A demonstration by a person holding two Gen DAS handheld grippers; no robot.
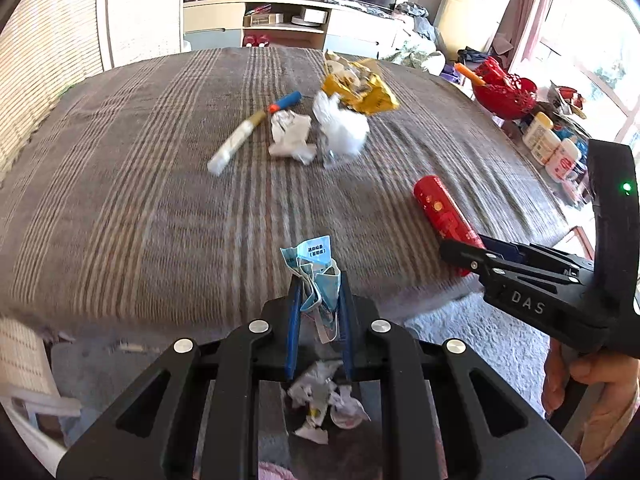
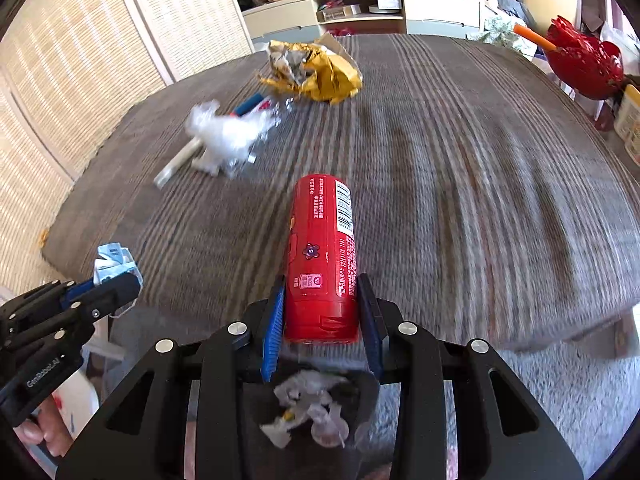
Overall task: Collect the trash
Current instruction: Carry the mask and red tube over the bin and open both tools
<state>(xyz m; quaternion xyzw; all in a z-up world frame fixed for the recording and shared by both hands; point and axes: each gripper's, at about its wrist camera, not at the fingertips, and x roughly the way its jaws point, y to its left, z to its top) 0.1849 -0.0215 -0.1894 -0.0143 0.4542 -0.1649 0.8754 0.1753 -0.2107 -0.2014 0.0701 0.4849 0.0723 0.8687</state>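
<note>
My left gripper (image 1: 319, 292) is shut on a crumpled blue face mask (image 1: 316, 276), held clear of the striped bed cover. That mask (image 2: 114, 262) and the left gripper (image 2: 116, 284) also show at the left of the right wrist view. My right gripper (image 2: 322, 312) is shut on a red cylindrical can (image 2: 322, 256), gripped near its base, with its far end out over the cover. From the left wrist view the can (image 1: 442, 210) sticks out of the right gripper (image 1: 464, 258). Below both grippers sits a dark bin (image 2: 370, 396) with crumpled paper scraps (image 1: 324, 400) inside.
On the striped bed cover (image 1: 140, 180) lie a yellow foil bag (image 1: 360, 88), white crumpled plastic (image 1: 344, 128), crumpled tissue (image 1: 290, 136) and a white tube with a blue cap (image 1: 248, 132). A red basket (image 1: 504, 88) and bottles (image 1: 548, 144) stand at the right. Grey carpet (image 2: 560, 392) lies below.
</note>
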